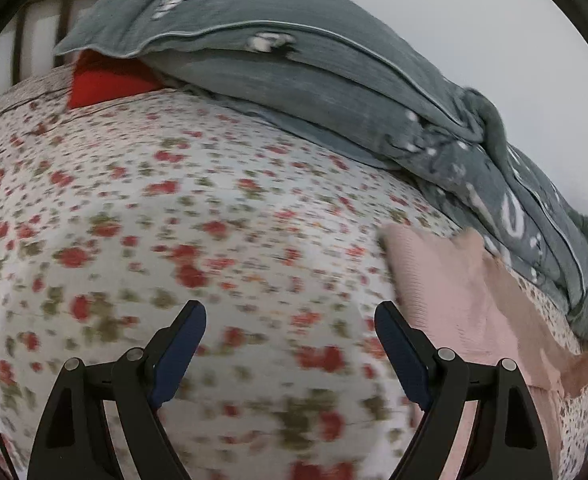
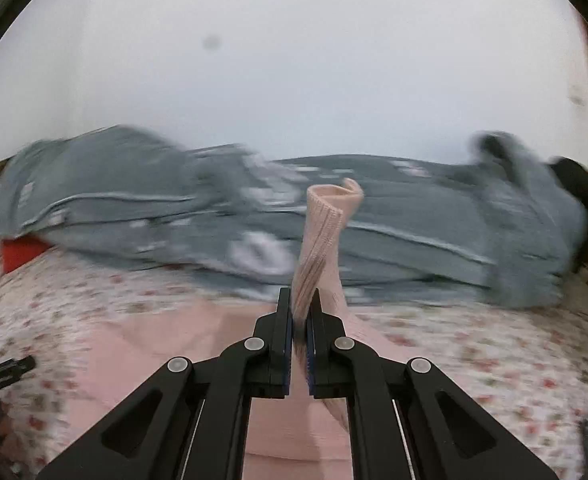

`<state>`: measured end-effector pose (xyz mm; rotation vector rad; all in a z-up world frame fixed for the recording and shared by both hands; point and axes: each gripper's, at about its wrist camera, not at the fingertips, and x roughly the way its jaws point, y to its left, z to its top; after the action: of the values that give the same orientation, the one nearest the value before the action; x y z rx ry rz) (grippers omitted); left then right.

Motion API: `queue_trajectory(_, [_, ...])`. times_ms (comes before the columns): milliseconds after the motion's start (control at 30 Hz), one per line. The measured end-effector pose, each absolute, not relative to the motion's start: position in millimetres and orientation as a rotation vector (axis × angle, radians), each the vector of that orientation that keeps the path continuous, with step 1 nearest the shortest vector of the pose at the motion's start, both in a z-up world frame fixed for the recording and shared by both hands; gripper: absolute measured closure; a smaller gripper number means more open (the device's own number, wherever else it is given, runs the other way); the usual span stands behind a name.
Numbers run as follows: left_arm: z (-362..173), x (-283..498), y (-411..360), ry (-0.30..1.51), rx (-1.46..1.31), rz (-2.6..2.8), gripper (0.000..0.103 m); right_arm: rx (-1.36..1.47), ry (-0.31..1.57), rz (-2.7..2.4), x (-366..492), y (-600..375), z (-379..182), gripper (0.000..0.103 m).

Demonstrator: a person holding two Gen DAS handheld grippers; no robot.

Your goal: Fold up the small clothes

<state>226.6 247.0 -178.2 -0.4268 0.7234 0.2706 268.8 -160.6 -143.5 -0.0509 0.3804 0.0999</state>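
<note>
A pale pink knit garment (image 2: 166, 344) lies spread on the floral bedsheet (image 2: 494, 360). My right gripper (image 2: 300, 300) is shut on a ribbed edge of the garment, and a strip of it (image 2: 326, 224) sticks up past the fingertips. In the left wrist view the pink garment (image 1: 454, 280) lies to the right of my left gripper (image 1: 290, 312), which is open and empty above the bedsheet (image 1: 174, 200). A lifted part of the garment (image 1: 554, 340) rises at the far right.
A rumpled grey quilt (image 1: 294, 60) is piled along the far side of the bed, also in the right wrist view (image 2: 134, 200). A red item (image 1: 102, 80) pokes out under it. A wooden headboard (image 1: 34, 24) stands at the left. A white wall is behind.
</note>
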Motion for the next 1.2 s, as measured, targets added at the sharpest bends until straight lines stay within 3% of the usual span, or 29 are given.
queue_trajectory(167, [-184.8,214.1,281.9,0.719,-0.481,0.305,0.017,-0.116,0.479,0.278,298.0,-43.2,-185.8,0.098])
queue_trajectory(367, [-190.2,210.9,301.6,0.722,-0.511,0.326,0.017,-0.201,0.649,0.376,313.6,27.7,-251.6,0.096])
queue_trajectory(433, [-190.5,212.7,300.2,0.724,-0.51,0.32,0.017,-0.185,0.701,0.429,315.0,29.7,-262.2,0.084])
queue_trajectory(500, [-188.9,216.4,292.6,0.728,-0.495,0.306,0.017,-0.149,0.763,0.468,317.4,21.9,-265.9,0.069])
queue_trajectory(567, [-185.9,220.7,280.9,0.724,-0.47,0.285,0.017,-0.111,0.746,0.481,311.4,5.4,-258.0,0.064])
queue_trajectory(633, [-182.6,225.0,267.2,0.719,-0.452,0.251,0.017,-0.069,0.688,0.493,297.0,-22.5,-242.8,0.051])
queue_trajectory(933, [-180.7,258.1,183.4,0.74,-0.404,0.022,0.02,-0.055,0.576,0.23,265.3,-178.4,-225.3,0.049])
queue_trajectory(1167, [-191.3,281.2,142.3,0.779,-0.358,0.005,0.065,0.043,0.69,0.133,289.6,-252.7,-264.3,0.049])
queue_trajectory(1200, [-194.3,283.5,141.7,0.789,-0.364,0.011,0.067,0.055,0.7,0.127,292.1,-256.9,-269.8,0.049])
